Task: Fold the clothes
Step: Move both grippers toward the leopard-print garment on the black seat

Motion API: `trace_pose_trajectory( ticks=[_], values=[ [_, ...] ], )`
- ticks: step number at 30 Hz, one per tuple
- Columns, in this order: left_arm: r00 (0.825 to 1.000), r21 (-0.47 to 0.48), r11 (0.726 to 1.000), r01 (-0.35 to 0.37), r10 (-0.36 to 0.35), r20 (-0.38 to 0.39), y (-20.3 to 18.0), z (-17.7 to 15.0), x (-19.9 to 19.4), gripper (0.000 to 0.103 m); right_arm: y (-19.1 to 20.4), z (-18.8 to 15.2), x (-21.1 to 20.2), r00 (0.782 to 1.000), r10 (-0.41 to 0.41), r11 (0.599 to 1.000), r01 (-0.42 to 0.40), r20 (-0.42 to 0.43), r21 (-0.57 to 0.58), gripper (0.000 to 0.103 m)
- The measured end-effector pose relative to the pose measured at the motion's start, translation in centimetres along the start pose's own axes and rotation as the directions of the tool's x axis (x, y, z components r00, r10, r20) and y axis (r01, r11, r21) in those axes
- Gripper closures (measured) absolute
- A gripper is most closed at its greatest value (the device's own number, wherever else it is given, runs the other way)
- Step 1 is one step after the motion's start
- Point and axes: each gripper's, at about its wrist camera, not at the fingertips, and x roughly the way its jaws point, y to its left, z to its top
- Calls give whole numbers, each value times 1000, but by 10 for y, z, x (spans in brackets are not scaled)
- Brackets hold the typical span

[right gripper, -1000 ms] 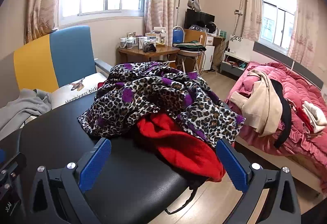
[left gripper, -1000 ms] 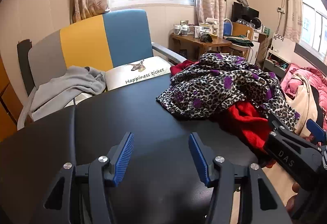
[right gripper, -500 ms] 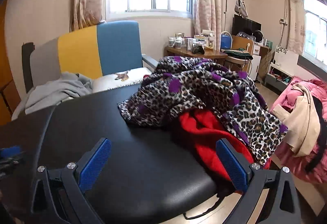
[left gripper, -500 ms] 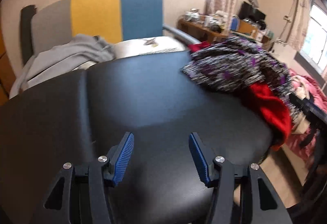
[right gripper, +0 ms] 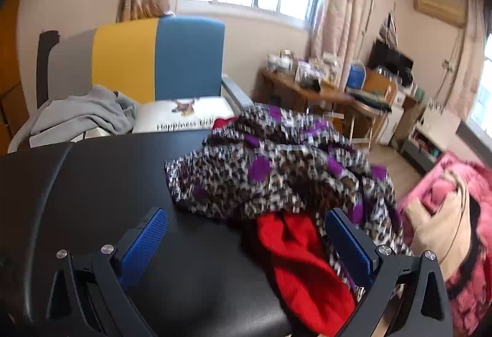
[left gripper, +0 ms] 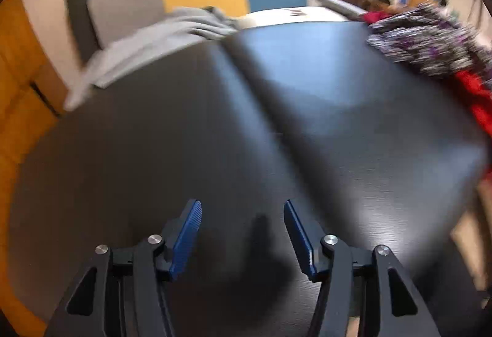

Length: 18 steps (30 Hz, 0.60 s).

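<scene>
Nothing folded yet: judging by the heap, this looks like the opening step, reaching for a first garment. Left gripper (left gripper: 243,232) low over a bare stretch of the black padded table (left gripper: 307,109), blue pads spread moderately apart, nothing between them, no cloth under or beside them. Right gripper (right gripper: 246,241) spread wide and empty, pointed straight at the pile, with the red garment (right gripper: 301,269) lying between and just beyond its pads, not yet pinched. Leopard-print garment with purple spots (right gripper: 276,174) crumpled on top toward the table's right side, draped over the red one and spilling past the far right edge; the left view shows the same heap only as a blurred streak at upper right. Grey garment (right gripper: 80,118) slumped apart on the striped chair (right gripper: 160,60) behind the table, beside a white cushion (right gripper: 184,118) with printed lettering. Pink bedding (right gripper: 473,214) off to the right, with a beige item on it, well clear of the work. Next move, probably: close on one loose edge of a single piece, lift it free of the tangle, and carry it to the bare part of the table for spreading. Worth care: the two garments overlap, so a deep bite risks dragging both. Likely need for the left tongs to travel right and take a second corner.
</scene>
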Motion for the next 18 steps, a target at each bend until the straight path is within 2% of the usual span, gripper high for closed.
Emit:
trace_pose_trajectory(
  ticks=[3,5,7,10,13,16,17,18],
  values=[
    [987,-57,985,-160,160,-16,38,-1,12,46,0,-1,11,1000,12,1000,-12,1,15,0],
    [965,-100,960,-262,259,-41,63,-9,11,46,-1,-5,21,999,43,998,-43,-1,50,0],
    [931,-137,921,-366,359,-71,88,-20,7,46,0,-9,32,997,78,993,-78,0,90,0],
    [867,-193,846,-498,481,-130,124,-39,0,46,5,-12,47,991,137,985,-137,9,106,0],
    [845,-289,795,-533,483,-230,150,-75,-18,46,11,-7,54,985,172,984,-173,28,49,0],
    [819,-376,731,-570,471,-328,176,-111,-36,47,5,4,60,978,204,979,-204,49,-10,0],
    [822,-407,716,-567,457,-339,180,-117,-45,47,2,8,62,976,212,977,-210,55,-34,0],
    [841,-445,714,-540,436,-321,178,-116,-56,47,3,11,65,979,198,977,-193,55,-89,0]
  ],
)
